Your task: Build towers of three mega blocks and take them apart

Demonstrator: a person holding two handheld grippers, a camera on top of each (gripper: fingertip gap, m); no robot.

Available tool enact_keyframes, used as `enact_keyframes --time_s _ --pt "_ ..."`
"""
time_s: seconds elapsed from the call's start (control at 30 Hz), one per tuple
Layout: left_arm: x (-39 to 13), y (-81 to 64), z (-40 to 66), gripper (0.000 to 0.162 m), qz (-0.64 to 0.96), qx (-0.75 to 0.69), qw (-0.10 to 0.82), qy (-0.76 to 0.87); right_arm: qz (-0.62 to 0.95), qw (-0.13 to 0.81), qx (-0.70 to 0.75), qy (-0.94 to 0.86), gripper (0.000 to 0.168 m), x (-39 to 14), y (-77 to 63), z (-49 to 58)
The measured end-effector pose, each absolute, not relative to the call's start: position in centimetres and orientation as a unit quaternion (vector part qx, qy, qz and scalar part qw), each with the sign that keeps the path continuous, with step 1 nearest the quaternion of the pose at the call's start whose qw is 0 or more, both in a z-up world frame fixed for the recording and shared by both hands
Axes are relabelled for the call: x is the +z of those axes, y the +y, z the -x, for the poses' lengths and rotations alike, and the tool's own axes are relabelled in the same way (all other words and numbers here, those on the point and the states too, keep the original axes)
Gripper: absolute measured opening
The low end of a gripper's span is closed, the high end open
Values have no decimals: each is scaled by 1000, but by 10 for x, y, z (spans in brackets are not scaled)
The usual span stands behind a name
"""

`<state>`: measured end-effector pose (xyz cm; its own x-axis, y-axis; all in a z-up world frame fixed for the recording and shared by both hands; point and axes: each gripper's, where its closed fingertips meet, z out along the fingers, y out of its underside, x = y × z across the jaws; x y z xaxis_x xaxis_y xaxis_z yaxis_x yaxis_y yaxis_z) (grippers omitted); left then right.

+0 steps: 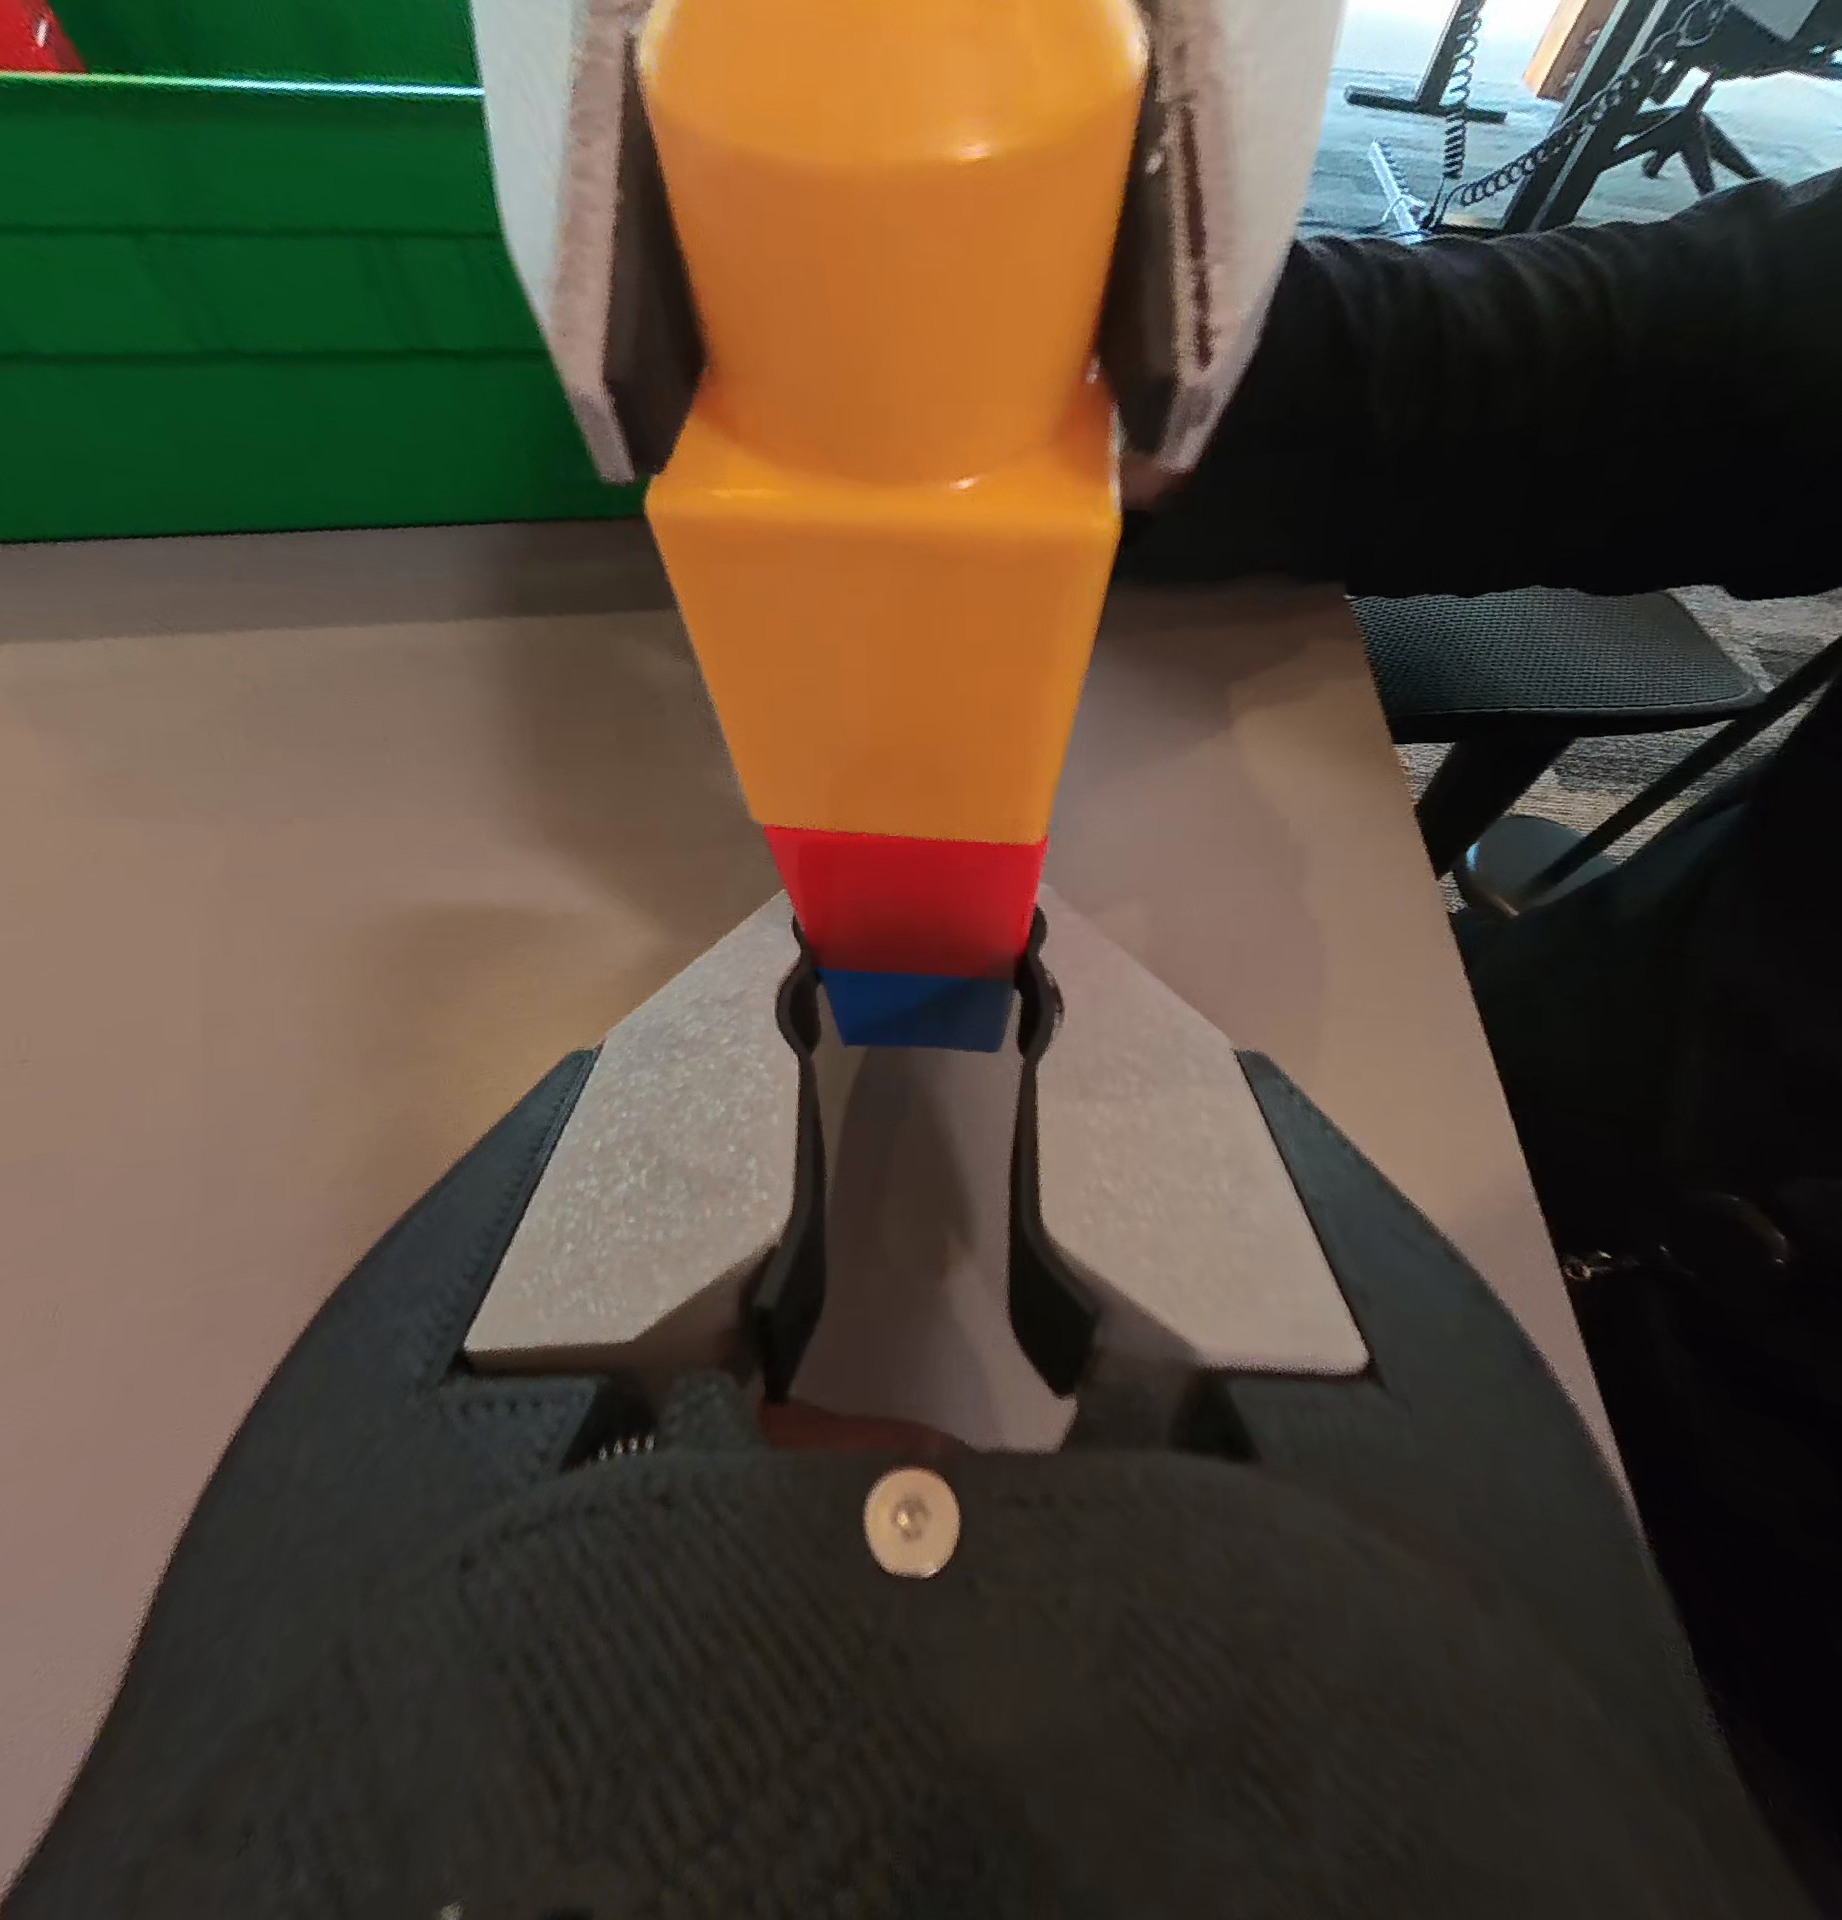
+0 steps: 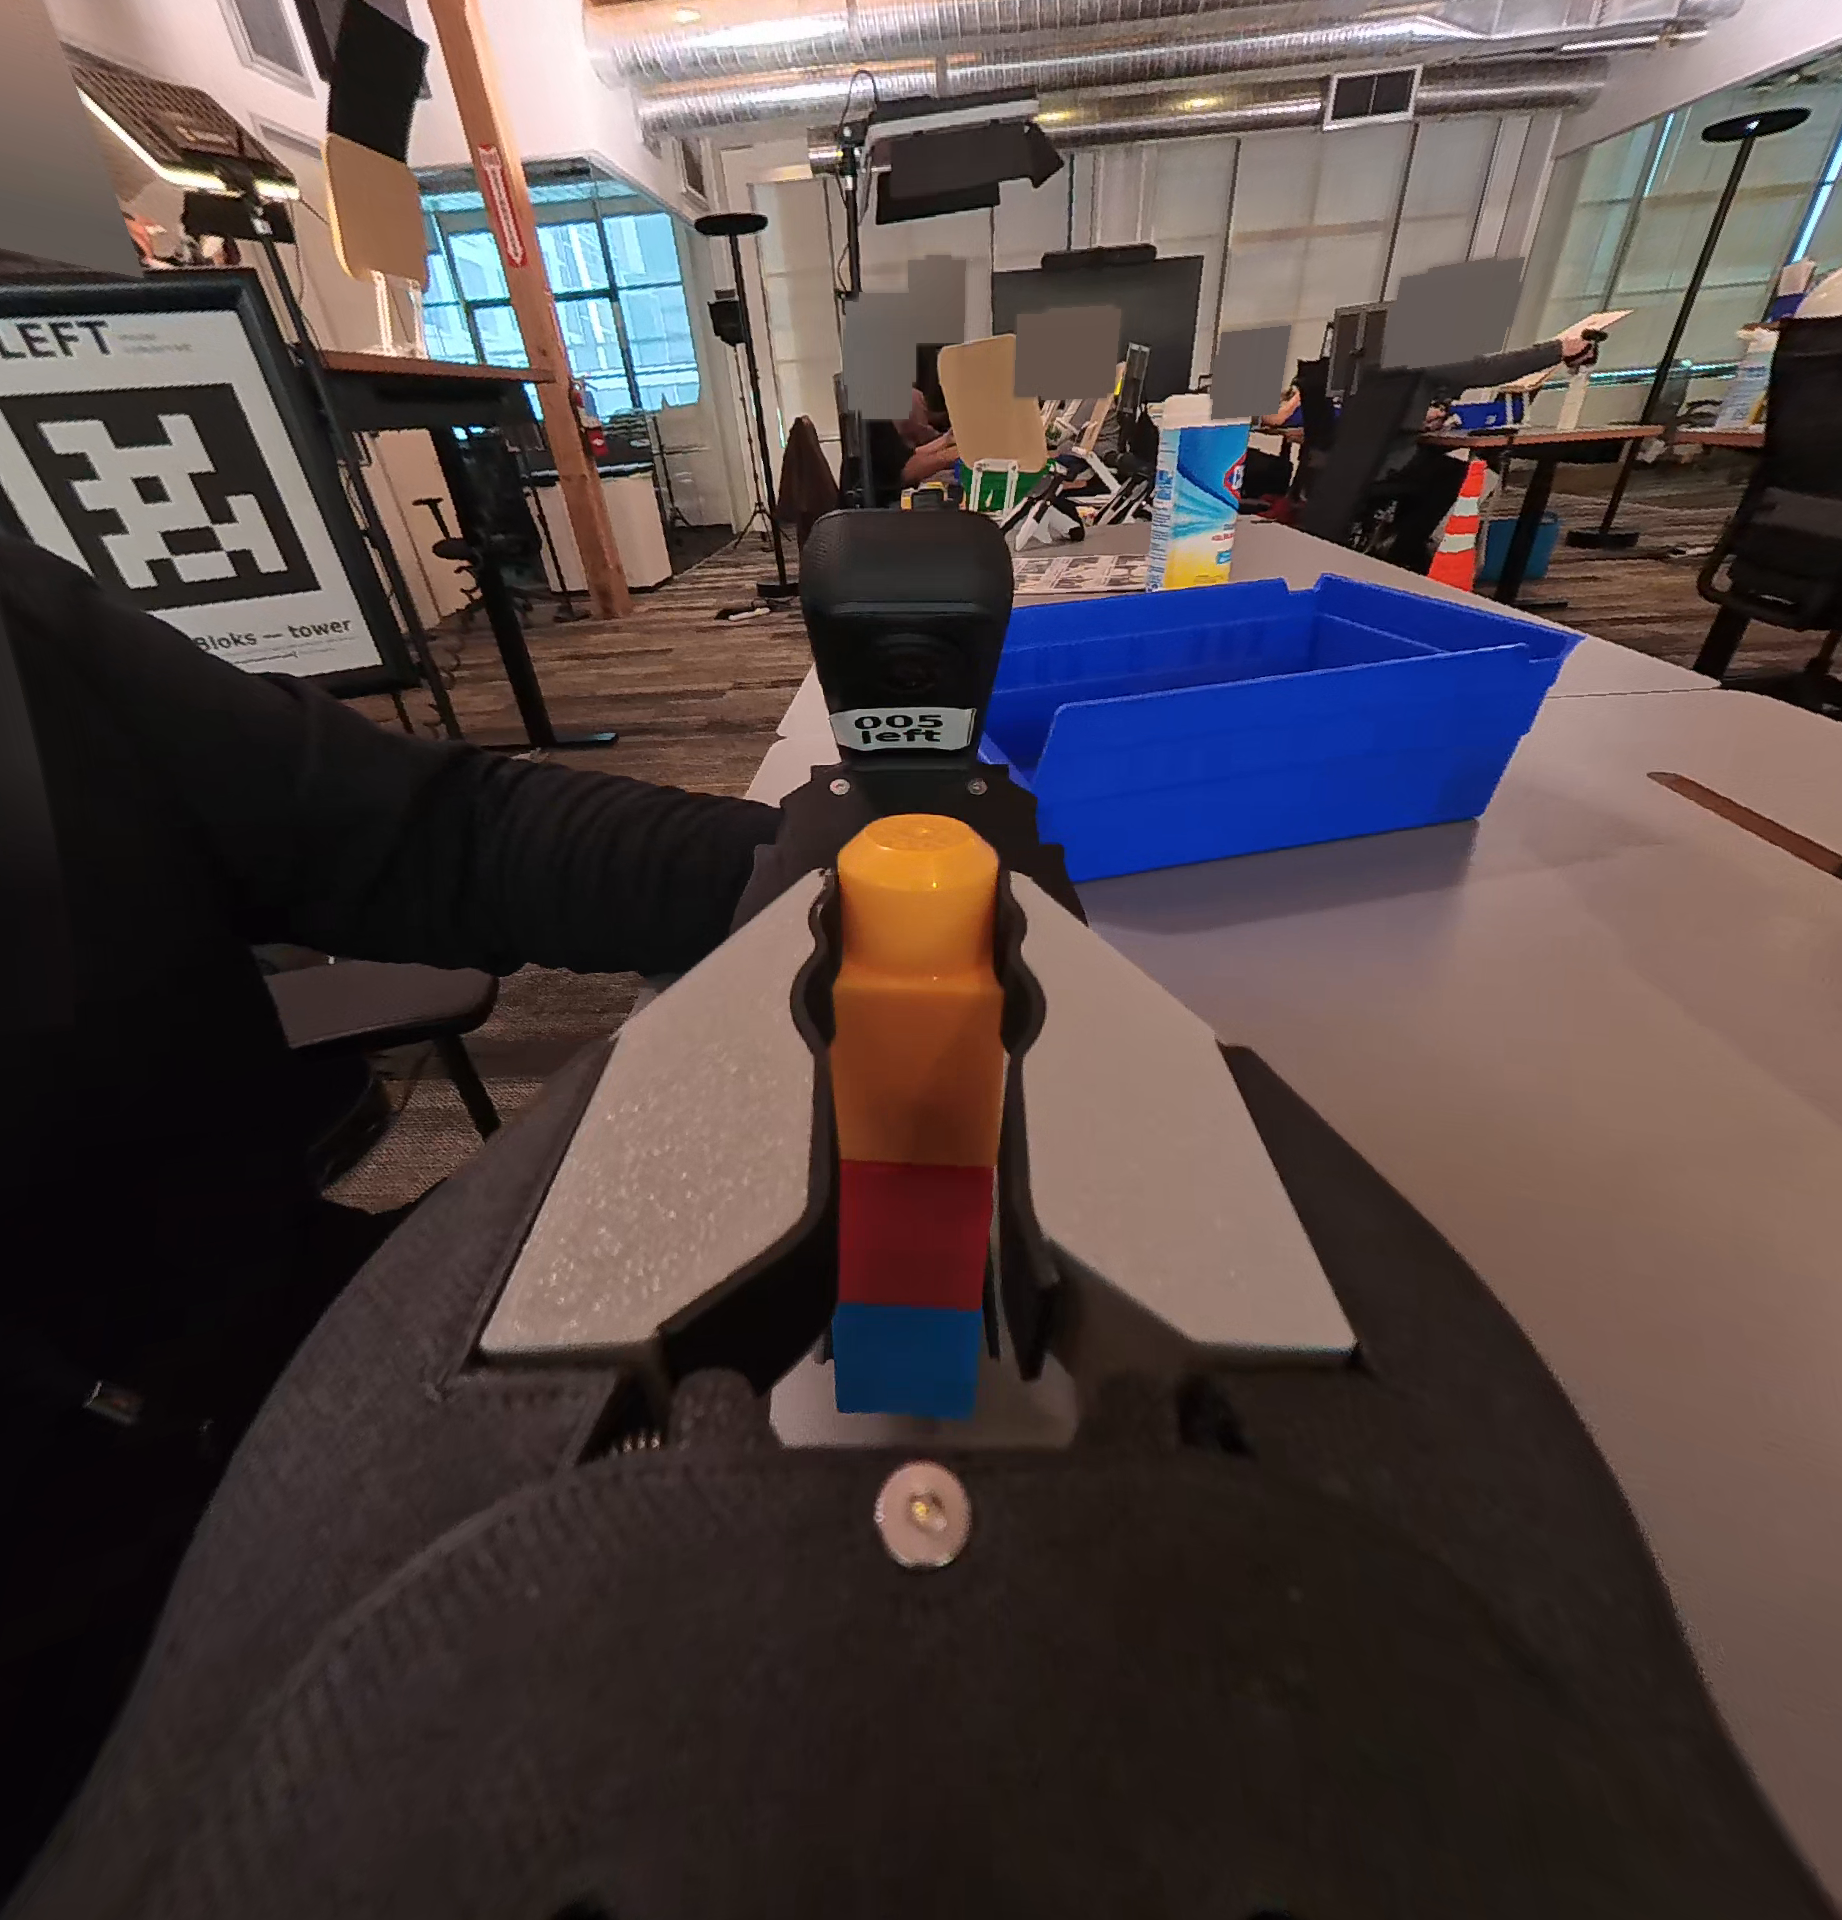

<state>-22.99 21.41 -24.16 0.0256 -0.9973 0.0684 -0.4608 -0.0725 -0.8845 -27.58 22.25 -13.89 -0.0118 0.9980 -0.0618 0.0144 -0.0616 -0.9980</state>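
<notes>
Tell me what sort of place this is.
Probably an open-plan lab or workshop for recording handling tasks: exposed ceiling ducts, a studio light on a stand, and other people at worktables behind the blue bin.

blocks: 3, one orange block [image 2: 917, 1049], one red block [image 2: 915, 1231], one blue block [image 2: 906, 1356]
grippers: 2, left gripper [image 1: 919, 977], right gripper [image 2: 915, 935]
bins: 2, one blue bin [image 2: 1260, 758], one green bin [image 1: 242, 312]

Right gripper [image 2: 917, 997] clamping orange block [image 2: 917, 1039] atop red [image 2: 915, 1231] and blue [image 2: 909, 1361]; left gripper [image 2: 909, 1340] facing, pinching tower's base beside blue bin [image 2: 1260, 758] on desk [image 2: 1416, 1039].
</notes>
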Motion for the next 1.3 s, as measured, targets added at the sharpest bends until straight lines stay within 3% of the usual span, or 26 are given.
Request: enact_keyframes --time_s 0.27,0.4,0.5,0.53,0.57,0.67,0.87,0.97,1.1,1.3 --pt "-236 216 231 34 629 -404 347 566 521 474 541 -460 27 -134 230 273" --pt "-232 228 240 34 644 -397 362 546 545 468 544 -433 57 -136 242 270" --pt "-231 229 242 34 642 -393 366 547 570 445 519 -455 54 -155 242 277" --pt "-233 229 242 34 645 -389 363 549 575 442 504 -469 38 -161 241 280" --pt "-236 228 242 34 646 -383 360 553 574 444 494 -480 34 -164 238 283" --pt "-239 224 240 35 644 -385 354 558 571 450 453 -516 33 -169 232 285" --pt "-213 221 244 67 621 -466 360 517 527 557 430 -477 33 -120 235 264" --pt "-212 245 251 63 641 -444 395 486 493 655 383 -425 33 -76 245 229" --pt "-219 271 258 55 674 -407 420 452 505 784 211 -293 33 -26 293 134" --pt "-223 276 258 49 684 -385 425 451 625 758 59 -175 33 -71 395 7"
